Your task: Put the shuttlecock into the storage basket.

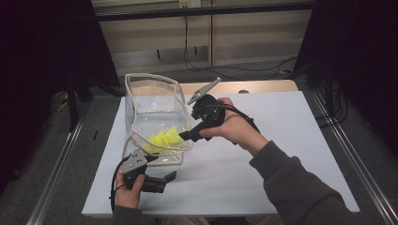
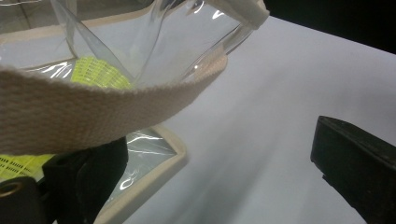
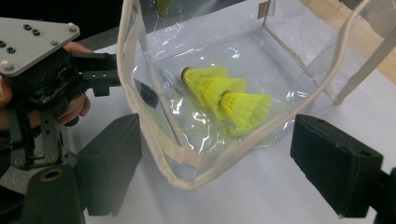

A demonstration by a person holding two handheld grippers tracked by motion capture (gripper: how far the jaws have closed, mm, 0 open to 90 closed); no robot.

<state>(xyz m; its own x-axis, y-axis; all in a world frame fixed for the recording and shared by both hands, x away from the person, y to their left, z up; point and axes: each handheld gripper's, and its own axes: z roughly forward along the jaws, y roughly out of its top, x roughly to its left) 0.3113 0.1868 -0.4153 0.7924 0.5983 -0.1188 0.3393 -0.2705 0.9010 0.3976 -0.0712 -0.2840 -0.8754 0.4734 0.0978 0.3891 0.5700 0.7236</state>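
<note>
A clear plastic bag with beige webbing trim stands open on the white table top. Several yellow shuttlecocks lie in its bottom. My right gripper hovers open at the bag's near right rim, its jaws wide apart and pressing on nothing. At the bag's near left corner my left gripper is also open. The webbing strap runs just above its left jaw.
A wooden table edge shows behind the white top. Black cables trail on the floor beyond it. Metal rails run along both sides. The right half of the white top lies bare.
</note>
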